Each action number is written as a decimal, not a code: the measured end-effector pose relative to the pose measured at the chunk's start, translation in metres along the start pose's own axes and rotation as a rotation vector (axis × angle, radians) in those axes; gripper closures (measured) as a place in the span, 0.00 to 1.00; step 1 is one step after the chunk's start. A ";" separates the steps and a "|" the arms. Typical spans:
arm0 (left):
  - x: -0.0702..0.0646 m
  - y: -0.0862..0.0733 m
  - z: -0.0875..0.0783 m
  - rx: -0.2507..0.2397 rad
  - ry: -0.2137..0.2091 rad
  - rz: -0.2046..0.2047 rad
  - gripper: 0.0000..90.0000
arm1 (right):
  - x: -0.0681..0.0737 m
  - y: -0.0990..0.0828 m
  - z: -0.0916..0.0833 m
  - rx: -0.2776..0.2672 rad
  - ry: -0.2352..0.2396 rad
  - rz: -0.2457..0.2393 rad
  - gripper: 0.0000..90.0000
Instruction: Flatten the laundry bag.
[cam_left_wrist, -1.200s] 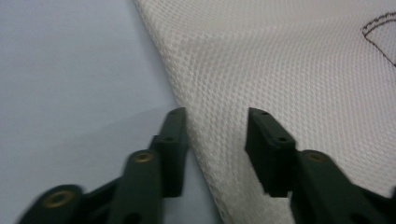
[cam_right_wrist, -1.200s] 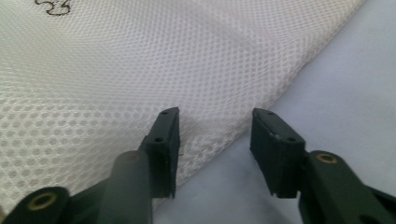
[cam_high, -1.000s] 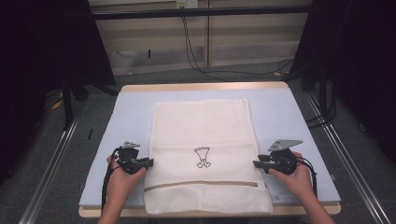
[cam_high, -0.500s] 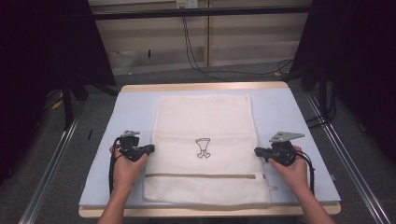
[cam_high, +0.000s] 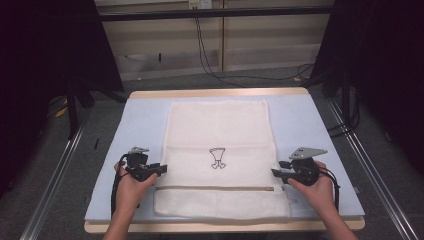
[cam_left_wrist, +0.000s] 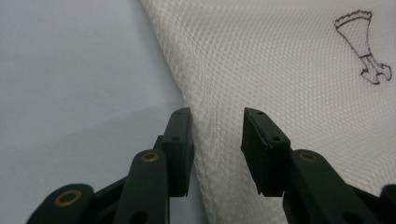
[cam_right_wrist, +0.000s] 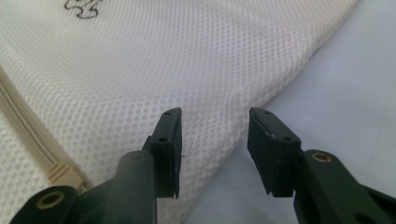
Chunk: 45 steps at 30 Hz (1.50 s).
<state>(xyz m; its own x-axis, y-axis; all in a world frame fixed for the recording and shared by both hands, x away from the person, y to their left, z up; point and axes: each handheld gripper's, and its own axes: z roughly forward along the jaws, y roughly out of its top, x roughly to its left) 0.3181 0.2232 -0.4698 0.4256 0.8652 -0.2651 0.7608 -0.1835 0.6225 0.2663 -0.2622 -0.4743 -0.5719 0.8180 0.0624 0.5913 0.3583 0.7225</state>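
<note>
Across the middle of the high view a white mesh laundry bag (cam_high: 217, 157) lies flat on the pale blue table cover (cam_high: 145, 120), its long sides running from the lower edge of the frame toward the centre. The fabric is an open honeycomb weave with a small dark line emblem (cam_high: 217, 158) near the bag's middle. A beige zipper band (cam_high: 215, 188) crosses the bag in the lower part of the frame, and a fold line crosses above the emblem.

The left gripper (cam_high: 159, 169), at lower left of the high view, sits at the bag's left edge. In the left gripper view its jaws have just been opening and stand moderately apart; the raised mesh edge (cam_left_wrist: 210, 154) lies between them, and the pads (cam_left_wrist: 180, 144) do not press on it.

The right gripper (cam_high: 276, 173), at lower right of the high view, sits at the bag's right edge. In the right gripper view its jaws have likewise just been opening; the bag's edge (cam_right_wrist: 219, 135) runs between the pads (cam_right_wrist: 268, 149), unclamped. The zipper's end (cam_right_wrist: 60, 173) shows at lower left of that view.
</note>
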 end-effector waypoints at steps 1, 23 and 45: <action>0.000 -0.001 0.002 0.016 -0.008 0.007 0.71 | 0.000 -0.001 0.000 0.008 0.004 -0.001 0.62; 0.011 0.006 0.000 -0.014 0.018 0.023 0.96 | -0.005 0.009 0.013 -0.003 0.040 0.029 0.98; 0.009 0.017 -0.022 -0.112 -0.035 -0.009 0.73 | -0.004 0.010 0.008 -0.062 0.015 0.011 0.79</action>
<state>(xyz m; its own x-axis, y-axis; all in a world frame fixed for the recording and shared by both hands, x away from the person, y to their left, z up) 0.3239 0.2378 -0.4458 0.4369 0.8496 -0.2954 0.7061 -0.1204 0.6978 0.2786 -0.2583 -0.4729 -0.5741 0.8148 0.0804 0.5617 0.3205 0.7627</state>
